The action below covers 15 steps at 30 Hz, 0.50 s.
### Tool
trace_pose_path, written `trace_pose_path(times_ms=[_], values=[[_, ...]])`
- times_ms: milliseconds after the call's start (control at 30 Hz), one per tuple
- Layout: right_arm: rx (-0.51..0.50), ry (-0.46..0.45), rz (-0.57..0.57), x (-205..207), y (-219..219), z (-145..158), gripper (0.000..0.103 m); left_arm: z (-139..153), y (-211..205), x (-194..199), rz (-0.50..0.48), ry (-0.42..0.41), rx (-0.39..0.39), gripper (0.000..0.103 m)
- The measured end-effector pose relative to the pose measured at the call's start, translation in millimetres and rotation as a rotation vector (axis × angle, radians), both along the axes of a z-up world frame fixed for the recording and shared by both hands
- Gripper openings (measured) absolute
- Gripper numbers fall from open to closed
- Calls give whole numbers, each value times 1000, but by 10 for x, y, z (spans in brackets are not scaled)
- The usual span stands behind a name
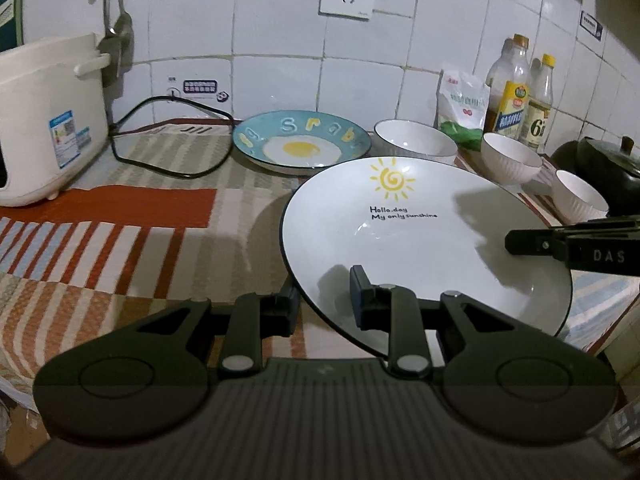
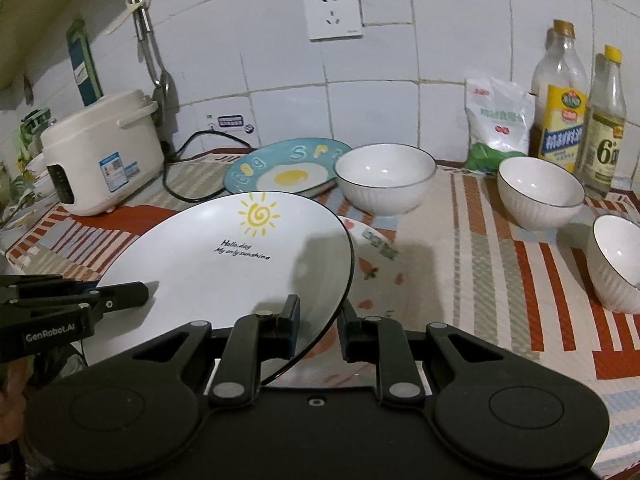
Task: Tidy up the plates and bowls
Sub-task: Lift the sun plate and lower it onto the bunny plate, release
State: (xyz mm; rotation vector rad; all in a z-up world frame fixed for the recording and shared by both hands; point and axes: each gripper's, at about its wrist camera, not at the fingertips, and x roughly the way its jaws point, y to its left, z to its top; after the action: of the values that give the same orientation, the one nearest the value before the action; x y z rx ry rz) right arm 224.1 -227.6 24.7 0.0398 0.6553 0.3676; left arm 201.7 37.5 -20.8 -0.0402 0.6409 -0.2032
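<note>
A white plate with a yellow sun point(image 1: 416, 236) point(image 2: 224, 268) is held tilted above the cloth by both grippers. My left gripper point(image 1: 326, 300) is shut on its left rim, one finger under and one over. My right gripper point(image 2: 318, 326) is shut on its right rim; it shows in the left wrist view point(image 1: 520, 242). Under it lies a white plate with fruit pictures point(image 2: 380, 276). A blue plate with a fried-egg picture point(image 1: 300, 142) point(image 2: 284, 168) lies at the back. Three white bowls point(image 2: 384, 178) point(image 2: 540, 192) point(image 2: 616, 262) stand to the right.
A white rice cooker point(image 1: 44, 120) point(image 2: 104, 152) with a black cord point(image 1: 168, 136) stands back left. Two bottles point(image 2: 560, 100) point(image 2: 604, 120) and a salt bag point(image 2: 498, 120) stand at the back right wall. A dark pot point(image 1: 608, 164) sits far right.
</note>
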Motion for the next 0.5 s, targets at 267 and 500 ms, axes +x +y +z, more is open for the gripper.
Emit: trace_pose_path(times_ms=[267,500], values=[[19,39,-23,264,-72,-176,24,-135,-139,218,-1,13,38,24],[-7,48,-16,329,-123,-233,24,-220,-179,360,-22,44,22,24]])
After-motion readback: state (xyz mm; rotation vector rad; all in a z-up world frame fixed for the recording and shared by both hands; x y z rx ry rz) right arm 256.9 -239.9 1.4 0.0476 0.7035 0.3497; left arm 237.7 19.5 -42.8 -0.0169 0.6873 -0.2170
